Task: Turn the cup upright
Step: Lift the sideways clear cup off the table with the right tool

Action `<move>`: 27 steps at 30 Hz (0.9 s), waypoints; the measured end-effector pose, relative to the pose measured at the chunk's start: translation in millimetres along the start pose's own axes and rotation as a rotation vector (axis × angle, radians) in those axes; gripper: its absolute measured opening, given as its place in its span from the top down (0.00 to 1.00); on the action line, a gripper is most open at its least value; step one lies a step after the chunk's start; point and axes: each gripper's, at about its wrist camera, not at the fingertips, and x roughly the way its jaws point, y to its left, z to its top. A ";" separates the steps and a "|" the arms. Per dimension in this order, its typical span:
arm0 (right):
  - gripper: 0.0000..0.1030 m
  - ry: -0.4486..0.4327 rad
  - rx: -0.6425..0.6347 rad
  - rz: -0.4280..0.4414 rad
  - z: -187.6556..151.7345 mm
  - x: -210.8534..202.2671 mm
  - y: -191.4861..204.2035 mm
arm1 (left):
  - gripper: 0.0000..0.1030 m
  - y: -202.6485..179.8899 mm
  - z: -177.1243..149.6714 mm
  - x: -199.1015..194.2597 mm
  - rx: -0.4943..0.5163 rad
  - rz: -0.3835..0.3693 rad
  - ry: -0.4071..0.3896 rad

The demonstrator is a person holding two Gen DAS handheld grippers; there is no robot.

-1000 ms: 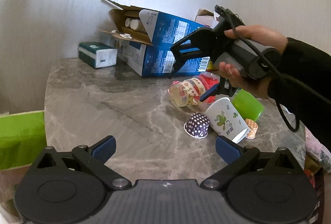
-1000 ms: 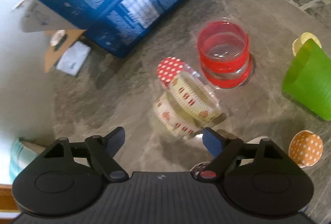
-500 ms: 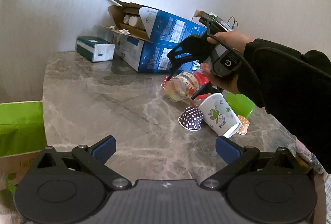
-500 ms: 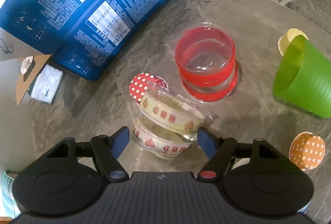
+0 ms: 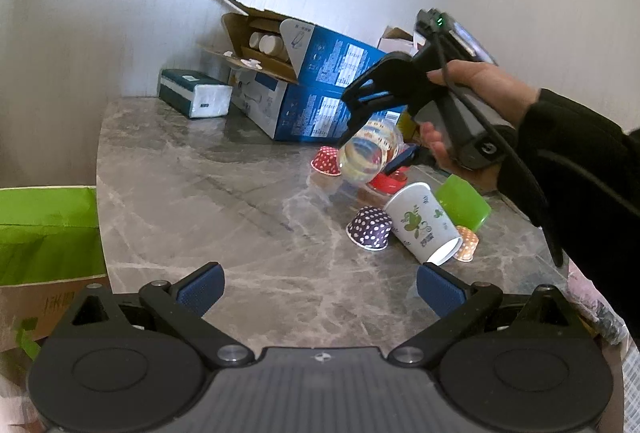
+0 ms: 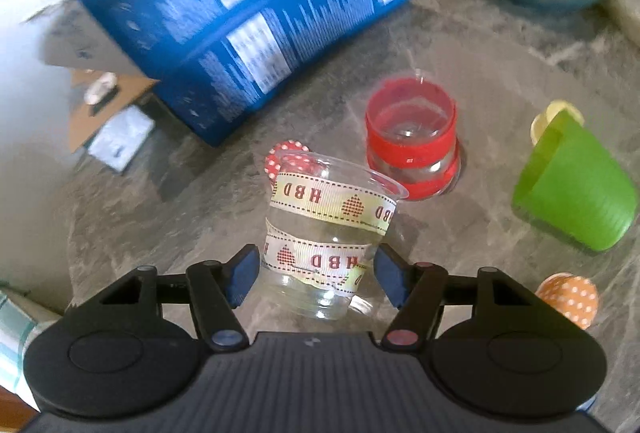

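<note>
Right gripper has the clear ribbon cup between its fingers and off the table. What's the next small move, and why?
Probably keep rotating the wrist until the rim faces up, then lower. The right gripper is shut on the clear ribbon cup, which hangs tilted above the marble table in the left wrist view. The red-banded cup stands close behind, so set down short of it.

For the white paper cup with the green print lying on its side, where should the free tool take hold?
Grip the white paper cup across its printed side wall near the middle, coming down from above. It lies tilted with its open mouth toward the left tool, and the purple dotted liner crowds its closed end.
</note>
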 end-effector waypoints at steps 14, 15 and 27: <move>0.37 -0.290 -0.352 0.238 -110.5 -130.5 -92.8 | 0.00 -19.5 1.0 -43.1 -0.029 0.056 -0.052; 0.37 -0.283 -0.359 0.255 -121.0 -134.2 -99.1 | 0.00 -20.6 0.9 -44.7 -0.038 0.052 -0.047; 0.37 0.059 -0.433 0.230 -150.8 -103.5 -124.9 | 0.00 -46.7 5.7 -54.7 -0.082 0.047 0.034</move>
